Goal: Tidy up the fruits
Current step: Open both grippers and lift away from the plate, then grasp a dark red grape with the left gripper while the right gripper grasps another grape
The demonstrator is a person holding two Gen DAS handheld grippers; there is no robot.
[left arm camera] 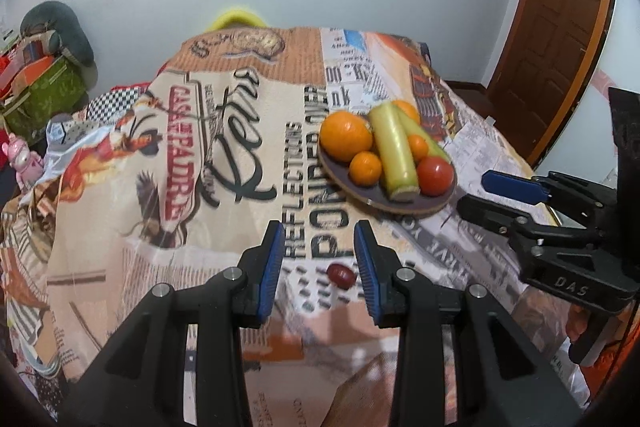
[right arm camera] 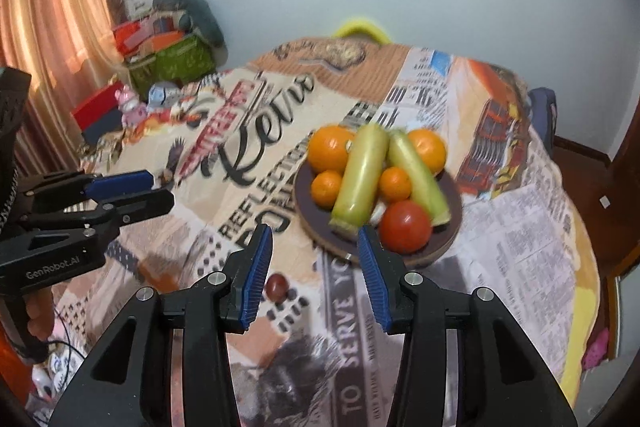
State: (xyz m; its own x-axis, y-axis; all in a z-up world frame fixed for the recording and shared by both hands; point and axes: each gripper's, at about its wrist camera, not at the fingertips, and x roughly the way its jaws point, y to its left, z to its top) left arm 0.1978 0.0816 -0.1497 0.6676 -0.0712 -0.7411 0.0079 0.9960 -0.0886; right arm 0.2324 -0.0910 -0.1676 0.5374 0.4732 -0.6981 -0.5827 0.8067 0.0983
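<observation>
A round dark plate [left arm camera: 404,207] [right arm camera: 320,223] on the printed tablecloth holds several oranges [left arm camera: 346,135] [right arm camera: 330,148], two pale green squashes [left arm camera: 394,147] [right arm camera: 360,179] and a red tomato [left arm camera: 435,175] [right arm camera: 405,226]. A small dark red fruit [left arm camera: 340,275] [right arm camera: 277,287] lies alone on the cloth in front of the plate. My left gripper [left arm camera: 319,239] is open and empty, above the cloth just behind that small fruit. My right gripper [right arm camera: 315,247] is open and empty, near the plate's front edge. Each gripper shows in the other's view, the right [left arm camera: 480,193] and the left [right arm camera: 158,187].
The printed tablecloth [left arm camera: 224,155] [right arm camera: 520,227] covers the table. A yellow chair back [left arm camera: 236,17] [right arm camera: 362,27] stands behind it. Boxes and toys [right arm camera: 160,67] pile up at the far left by a curtain. A wooden door [left arm camera: 560,27] is at the right.
</observation>
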